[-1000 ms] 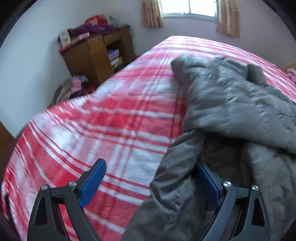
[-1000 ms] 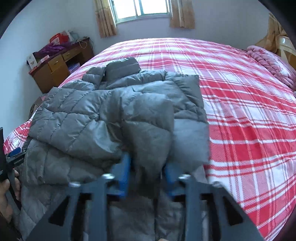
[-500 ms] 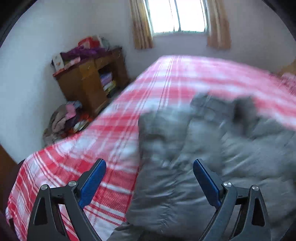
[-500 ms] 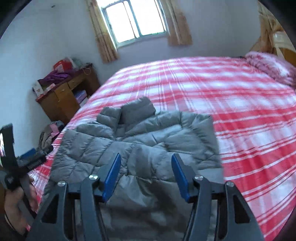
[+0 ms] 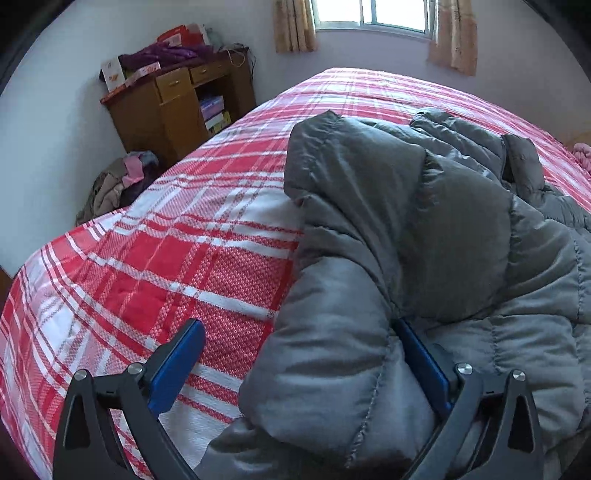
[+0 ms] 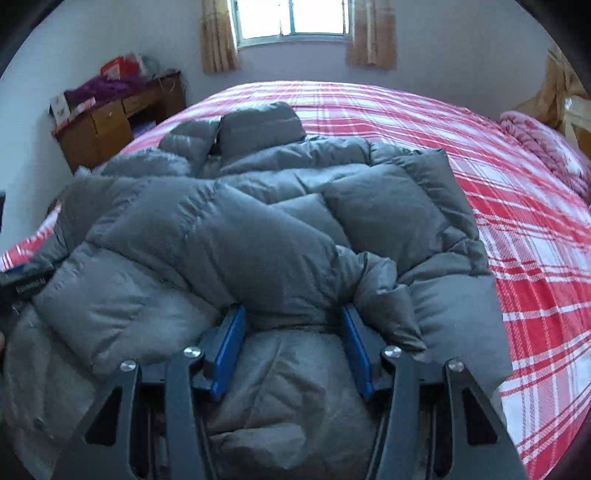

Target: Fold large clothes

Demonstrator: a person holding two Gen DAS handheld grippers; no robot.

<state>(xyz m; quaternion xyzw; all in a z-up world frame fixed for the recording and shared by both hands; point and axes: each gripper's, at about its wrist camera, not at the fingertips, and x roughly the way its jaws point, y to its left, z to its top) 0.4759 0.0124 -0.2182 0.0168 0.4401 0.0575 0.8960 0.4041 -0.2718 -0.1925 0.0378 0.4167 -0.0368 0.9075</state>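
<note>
A grey puffer jacket (image 6: 280, 229) lies on a bed with a red and white plaid cover (image 6: 517, 206), its sleeves folded across the body and its collar toward the window. It also shows in the left wrist view (image 5: 424, 229). My right gripper (image 6: 291, 332) is open at the jacket's near hem, its blue pads on either side of a bunched fold. My left gripper (image 5: 299, 354) is wide open at the jacket's left edge, with a puffy fold between the jaws and the left pad (image 5: 177, 365) over the bed cover (image 5: 147, 266).
A wooden desk (image 5: 177, 99) piled with clothes and boxes stands against the wall left of the bed, with a heap of clothes (image 5: 118, 184) on the floor beside it. A pink blanket (image 6: 543, 144) lies at the bed's right edge. A window (image 6: 291, 18) is behind.
Both grippers rose away from the jacket half a second ago and have now come back down onto it. The right gripper, shut on jacket fabric a second ago, now stands open.
</note>
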